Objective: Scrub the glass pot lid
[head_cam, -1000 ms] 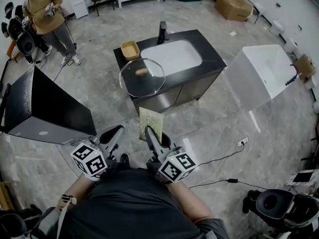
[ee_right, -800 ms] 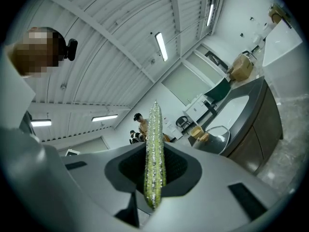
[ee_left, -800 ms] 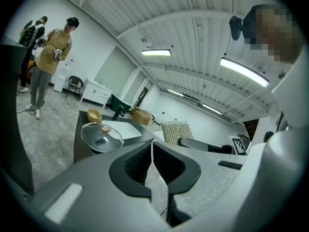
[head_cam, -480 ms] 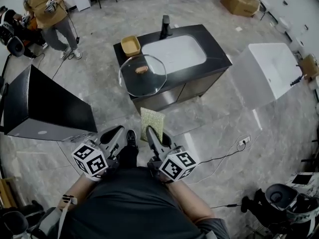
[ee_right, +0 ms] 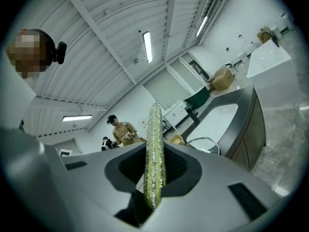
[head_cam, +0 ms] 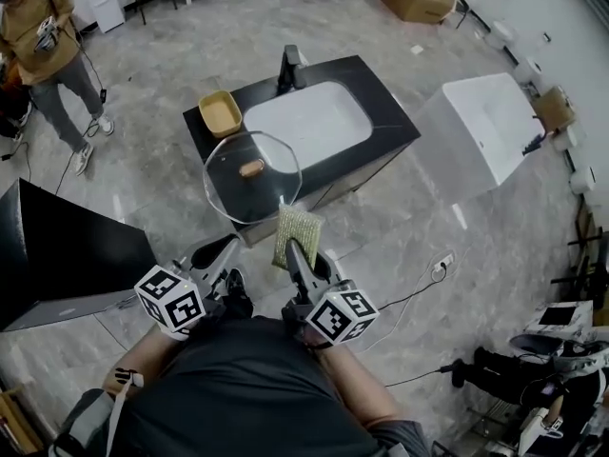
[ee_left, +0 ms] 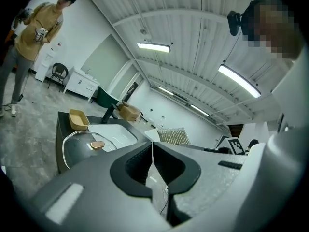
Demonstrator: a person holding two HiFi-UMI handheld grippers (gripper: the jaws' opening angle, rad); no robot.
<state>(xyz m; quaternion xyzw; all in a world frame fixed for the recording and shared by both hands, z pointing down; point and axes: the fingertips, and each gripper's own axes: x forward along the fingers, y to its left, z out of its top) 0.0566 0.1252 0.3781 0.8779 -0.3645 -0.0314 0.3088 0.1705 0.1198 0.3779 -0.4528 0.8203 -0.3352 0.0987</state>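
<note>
Round glass pot lid (head_cam: pixel 249 187), glittery rectangular sponge (head_cam: pixel 296 228)

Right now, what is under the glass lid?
Through the lid only the black counter shows, left of the sink. The knob on top hides a small spot beneath it. Nothing else shows under the glass.

**Three Cameras, One Counter**

The head view is looking steeply down from well above the sink counter (head_cam: pixel 390 112). Both gripper views are riding low, tilting up toward the ceiling (ee_left: pixel 193 52). All three are sharing the counter, glass pot lid (head_cam: pixel 251 176) and scouring pad (head_cam: pixel 297 227).
</note>
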